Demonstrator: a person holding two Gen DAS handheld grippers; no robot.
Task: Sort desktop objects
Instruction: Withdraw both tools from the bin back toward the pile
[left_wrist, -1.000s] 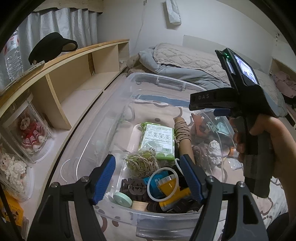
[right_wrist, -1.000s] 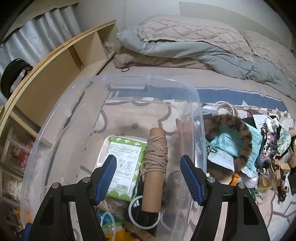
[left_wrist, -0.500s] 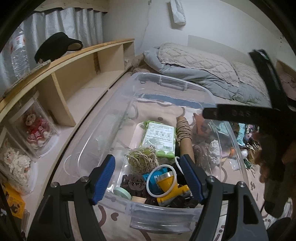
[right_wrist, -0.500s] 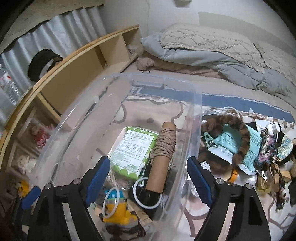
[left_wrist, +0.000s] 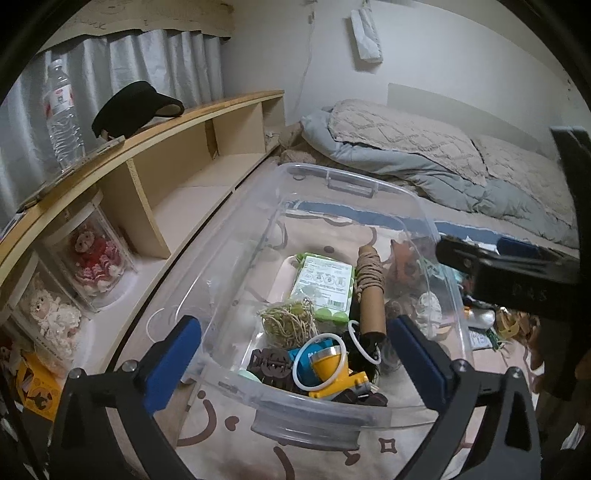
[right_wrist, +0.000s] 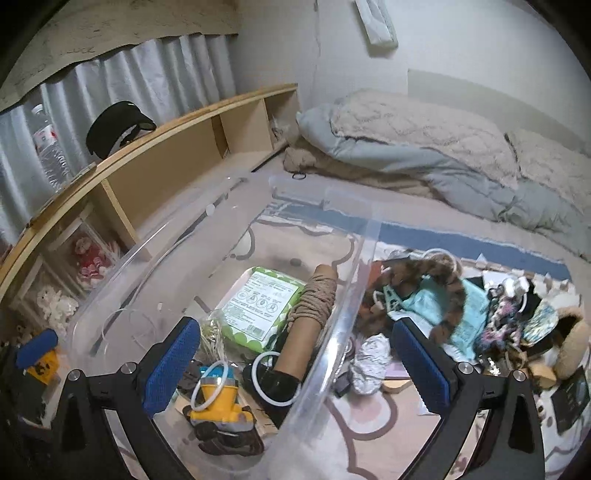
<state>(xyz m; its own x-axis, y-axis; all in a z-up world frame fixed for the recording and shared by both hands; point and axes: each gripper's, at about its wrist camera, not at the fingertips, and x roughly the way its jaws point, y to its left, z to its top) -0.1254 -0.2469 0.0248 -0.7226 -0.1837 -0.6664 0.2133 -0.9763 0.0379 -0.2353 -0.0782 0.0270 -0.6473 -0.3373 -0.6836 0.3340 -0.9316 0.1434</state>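
A: Left gripper (left_wrist: 293, 349) status? Jaws have just been opening, are now being held spread wide, nothing between the pads. Near rim of the clear bin (left_wrist: 373, 192) is being framed between them from above.

B: Right gripper (right_wrist: 295, 354) same: jaws just opened, now spread, nothing being pinched. Right-hand wall of the bin is being straddled.

A: Sorted items are being kept at the bin's near end: twine tube (left_wrist: 370, 291), green packet (left_wrist: 325, 282), yellow toy (left_wrist: 334, 369), white ring (left_wrist: 320, 360). Far half of the bin floor is being left bare.

B: Unsorted pile (right_wrist: 480, 310) is being seen outside the right wall, on the patterned mat (right_wrist: 365, 417). Open mat is being shown just ahead of the right pad.

A: Shelf unit (left_wrist: 155, 177) is running close along the bin's left edge.
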